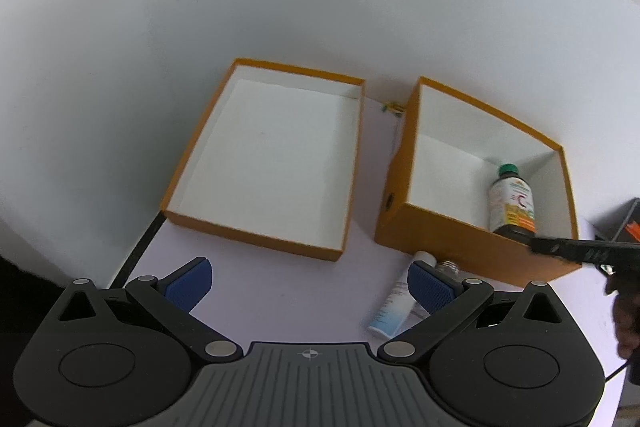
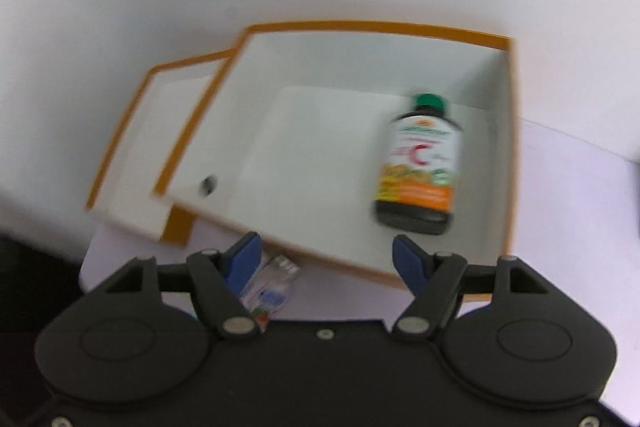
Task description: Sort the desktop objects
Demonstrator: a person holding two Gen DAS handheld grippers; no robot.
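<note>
- Pale lavender tabletop (image 1: 280, 291) against a plain white wall; its left edge drops into darkness and its far right side is cut off by the fisheye rim.
- Shallow orange box (image 1: 256, 239) with a white lining sits on the left, holding nothing visible.
- Deeper orange box (image 1: 440, 239) stands just beside it on the right, a round hole in its left wall; its near wall hides part of the floor inside.
- Left hand-held gripper (image 1: 308, 281) hovers low over the tabletop, jaws spread wide and released, nothing between the blue pads.
- Right hand-held gripper (image 2: 324, 259) hangs above the deeper box's near edge, jaws apart, gripping nothing; its view is motion-blurred.
- Dark bottle (image 2: 420, 167) with a green cap lies inside the deeper box near its right wall; the label print is too blurred to read.
- White and pale blue tube (image 1: 390, 307) lies on the tabletop before the deeper box, partly hidden behind the left gripper's right finger.
- Clear packet (image 2: 272, 287) lies beside it, mostly covered.
- Small yellow-green object (image 1: 392, 107) between the boxes is too tiny to identify.
</note>
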